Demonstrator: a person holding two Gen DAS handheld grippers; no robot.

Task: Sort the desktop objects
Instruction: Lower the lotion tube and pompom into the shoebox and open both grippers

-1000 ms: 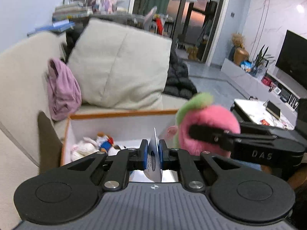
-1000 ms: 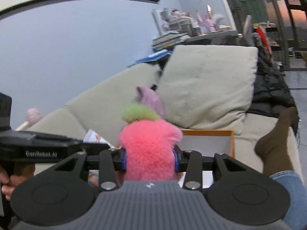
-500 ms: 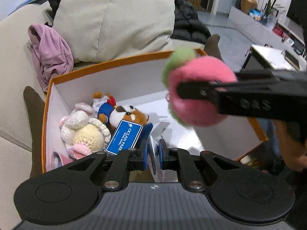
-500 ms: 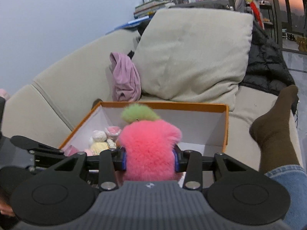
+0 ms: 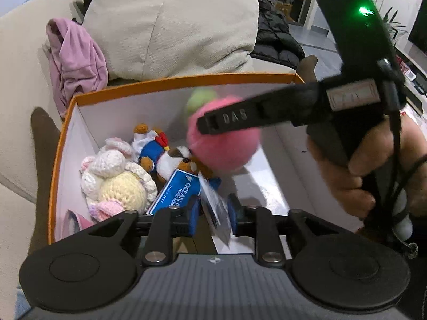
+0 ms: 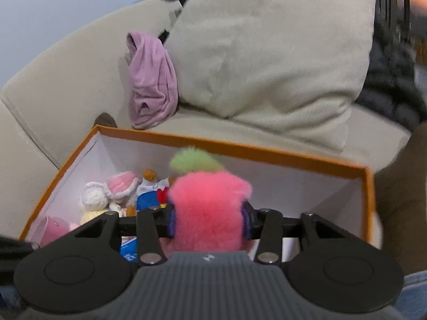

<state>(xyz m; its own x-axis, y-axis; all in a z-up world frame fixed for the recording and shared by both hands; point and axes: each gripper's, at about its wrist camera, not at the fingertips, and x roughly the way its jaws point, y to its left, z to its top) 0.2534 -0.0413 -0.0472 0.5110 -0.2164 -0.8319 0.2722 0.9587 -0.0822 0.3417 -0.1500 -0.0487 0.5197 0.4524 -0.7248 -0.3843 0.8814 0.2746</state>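
In my left wrist view, over the orange-rimmed box [image 5: 173, 85] on the sofa [image 5: 18, 53], my left gripper [image 5: 212, 212] is showing its blue-padded fingers [image 5: 193, 213] set narrowly apart with a thin white card [image 5: 214, 208] standing tilted between them; motion blur is hiding whether the pads are actually touching it. Beyond them, a crocheted cream doll [image 5: 117, 181] and a small plush in a blue outfit [image 5: 160, 154] are lying at the box's left side, and a blue tag [image 5: 176, 194] is partly covering the plush. My right gripper [image 5: 226, 118] is reaching in from the right, one black finger crossing in front of the pink plush [image 5: 226, 146], whose green tuft [image 5: 201, 100] is smeared by blur. My right hand [image 5: 355, 165] is wrapping around the handle, cut off by the frame edge. A lilac garment [image 5: 77, 64] and a beige cushion [image 5: 176, 24] are sitting behind the box.

In my right wrist view, my right gripper [image 6: 209, 224] is squeezing the pink plush [image 6: 209, 208] between its fingers [image 6: 246, 224], holding it above the open box [image 6: 267, 156]; the plush is blocking most of the box floor. The doll [image 6: 96, 202] and the blue-dressed plush [image 6: 150, 194] are peeking out at left, half hidden by the gripper body. The cushion [image 6: 272, 50] and garment [image 6: 152, 80] are looking soft and blurred behind.
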